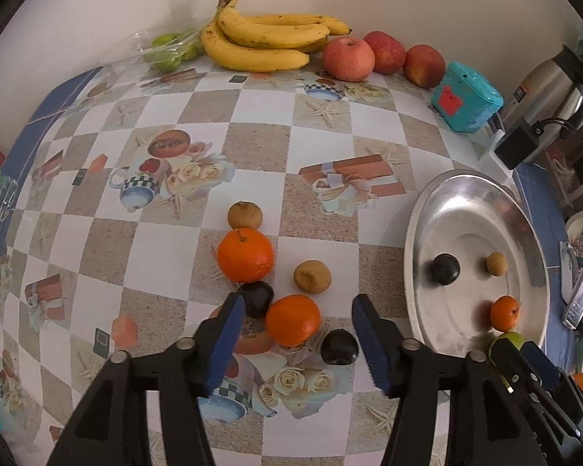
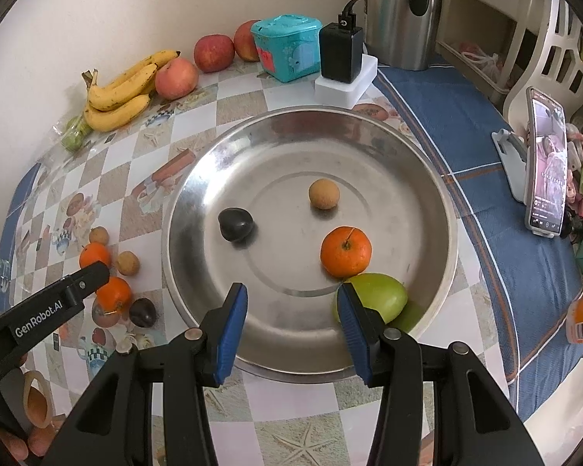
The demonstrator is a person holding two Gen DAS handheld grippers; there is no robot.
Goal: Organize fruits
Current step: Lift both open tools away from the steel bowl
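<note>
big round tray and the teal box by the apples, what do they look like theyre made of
Big round silver tray: likely stainless steel or aluminium; brushed shine mirrors fruit and shows fine scuffs. Small teal lidded box: probably moulded plastic, with an even matte colour and rounded edges.

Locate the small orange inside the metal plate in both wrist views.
Left wrist: small orange at right edge, near side of the metal plate.
Right wrist: centre-right, just beyond the green fruit.
Shared landmark: dark plum in the plate.
</note>
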